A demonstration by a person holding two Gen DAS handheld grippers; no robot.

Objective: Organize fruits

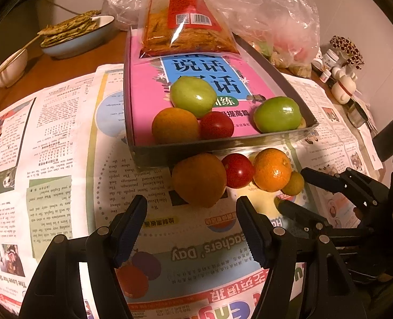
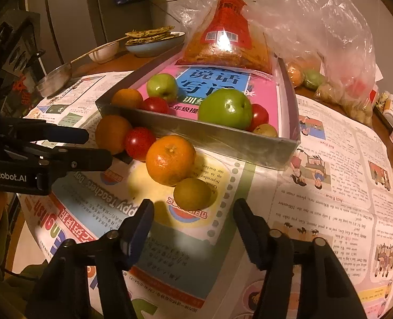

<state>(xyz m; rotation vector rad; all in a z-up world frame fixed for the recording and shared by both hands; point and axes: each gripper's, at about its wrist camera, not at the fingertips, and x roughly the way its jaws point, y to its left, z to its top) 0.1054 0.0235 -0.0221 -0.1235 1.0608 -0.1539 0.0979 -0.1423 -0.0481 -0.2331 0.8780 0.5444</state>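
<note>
My right claw (image 2: 192, 235) hangs spread, nothing between its fingers, just short of the small brown fruit (image 2: 192, 193), which touches the orange (image 2: 170, 159) beyond it. I judge pickup comes next: ease forward, then pinch. My left claw (image 1: 191, 228) waits spread too. Beyond looms the tray's wall (image 2: 223, 139); bare newspaper (image 2: 316, 212) lies open to my right.

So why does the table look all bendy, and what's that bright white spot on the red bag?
Both wrist views use fisheye lenses, so the newspaper curves and corners go black. In the right wrist view, lamp glare bounces off the shiny snack bag; lighting is warm orange.
</note>
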